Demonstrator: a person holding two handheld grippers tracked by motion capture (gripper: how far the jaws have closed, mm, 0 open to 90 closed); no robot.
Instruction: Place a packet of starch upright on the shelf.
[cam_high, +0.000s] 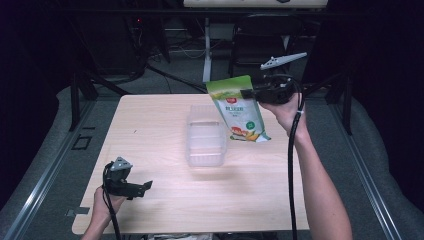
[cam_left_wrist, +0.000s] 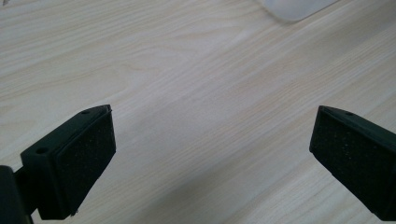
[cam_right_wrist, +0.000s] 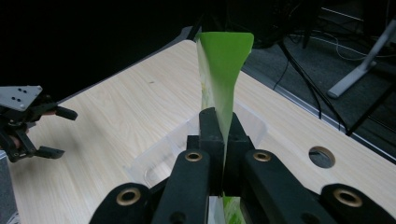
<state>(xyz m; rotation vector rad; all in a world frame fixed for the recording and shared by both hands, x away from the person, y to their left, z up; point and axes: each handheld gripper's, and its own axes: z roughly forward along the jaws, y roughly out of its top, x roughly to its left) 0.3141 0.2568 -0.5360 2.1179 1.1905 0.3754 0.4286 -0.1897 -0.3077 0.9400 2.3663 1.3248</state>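
Nearest, the left gripper rests low on the table, jaws wide apart and empty. Mid-table stands a clear tub, which looks empty. Beyond and above it, the right gripper is clamped on the top edge of a green pouch, which hangs tilted over the tub's far right corner. With so thin a pinch, the pouch could swing, catch the tub's rim and land outside.

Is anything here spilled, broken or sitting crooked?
Nothing stands out. The green pouch hangs tilted only because the right gripper pinches its edge; the clear container sits upright and intact on the table.
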